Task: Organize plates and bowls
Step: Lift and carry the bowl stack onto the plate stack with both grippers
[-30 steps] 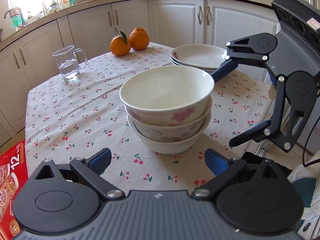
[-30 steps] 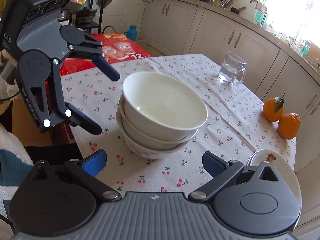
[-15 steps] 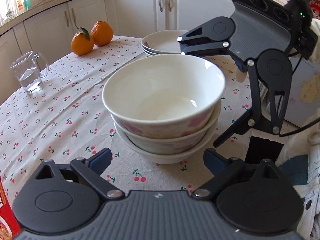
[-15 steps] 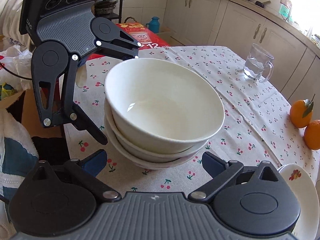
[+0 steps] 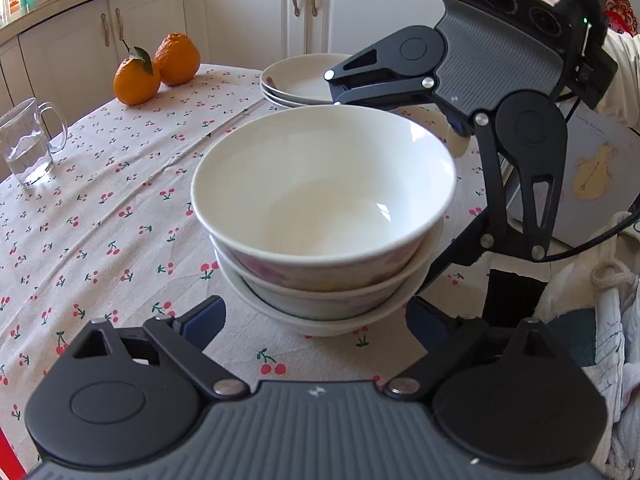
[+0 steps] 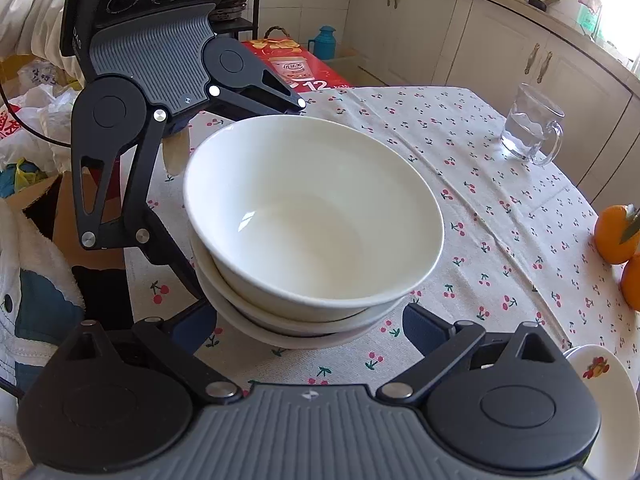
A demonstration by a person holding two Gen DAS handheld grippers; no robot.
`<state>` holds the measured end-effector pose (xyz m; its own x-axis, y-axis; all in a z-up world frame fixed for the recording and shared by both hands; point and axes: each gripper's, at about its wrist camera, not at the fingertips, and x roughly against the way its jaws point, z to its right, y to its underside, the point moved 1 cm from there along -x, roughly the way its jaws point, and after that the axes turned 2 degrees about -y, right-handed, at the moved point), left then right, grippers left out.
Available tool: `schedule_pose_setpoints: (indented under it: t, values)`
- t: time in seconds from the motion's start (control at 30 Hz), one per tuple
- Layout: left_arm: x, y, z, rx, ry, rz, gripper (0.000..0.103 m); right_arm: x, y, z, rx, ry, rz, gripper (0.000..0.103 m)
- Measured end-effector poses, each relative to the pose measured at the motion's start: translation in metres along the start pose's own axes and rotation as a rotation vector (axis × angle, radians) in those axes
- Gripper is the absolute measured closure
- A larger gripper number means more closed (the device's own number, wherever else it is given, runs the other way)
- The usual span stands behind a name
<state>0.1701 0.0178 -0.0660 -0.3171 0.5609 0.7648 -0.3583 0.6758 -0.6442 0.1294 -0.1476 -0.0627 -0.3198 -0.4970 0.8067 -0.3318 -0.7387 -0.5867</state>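
Note:
Three white bowls with pink flowers are nested in a stack (image 5: pixel 324 224) on the cherry-print tablecloth (image 5: pixel 100 216); the stack also shows in the right wrist view (image 6: pixel 312 232). My left gripper (image 5: pixel 316 320) is open, its fingers on either side of the stack's base. My right gripper (image 6: pixel 310 326) is open on the opposite side, its fingers also flanking the base. Each gripper shows in the other's view, the right one (image 5: pixel 404 184) and the left one (image 6: pixel 236 196). A stack of white plates (image 5: pixel 300 80) sits behind the bowls, its edge also in the right wrist view (image 6: pixel 600 380).
Two oranges (image 5: pixel 156 66) and a glass mug of water (image 5: pixel 28 142) stand on the table. Kitchen cabinets (image 5: pixel 240 12) run behind. A red carton (image 6: pixel 300 66) and bags lie on the floor past the table edge.
Both grippers have moved in toward the bowl stack from opposite sides, so the bowls now lie between each pair of open fingers. The bowls have not moved.

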Motion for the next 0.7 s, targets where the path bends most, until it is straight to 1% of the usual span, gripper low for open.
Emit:
schedule_pose_setpoints:
  t: [0.03,0.13,0.23,0.33,0.57,0.7]
  values:
    - [-0.0002,0.0002,0.0006,-0.006,-0.011,0.001,0.007,-0.0005,-0.0007,0.0008,0.001,-0.004,0.000,0.002]
    - [-0.0016,-0.0009,0.0005,-0.010,-0.009,-0.002,0.007,-0.0001,-0.0016,0.0011,0.005,-0.008,0.001,0.002]
    - [-0.0005,-0.0027,0.0006,-0.027,-0.022,0.011,0.007,-0.0011,-0.0024,0.0040,0.001,-0.015,-0.002,0.006]
    - [-0.0011,-0.0042,-0.0028,-0.023,-0.005,0.006,0.008,-0.0008,-0.0024,0.0047,-0.006,-0.035,-0.002,0.009]
    - [-0.0003,-0.0042,-0.0057,-0.023,0.044,0.001,0.017,-0.0020,-0.0024,0.0071,-0.008,-0.058,-0.004,0.010]
    - [-0.0001,-0.0053,-0.0072,-0.027,0.064,-0.004,0.018,-0.0021,-0.0022,0.0080,-0.015,-0.079,-0.004,0.013]
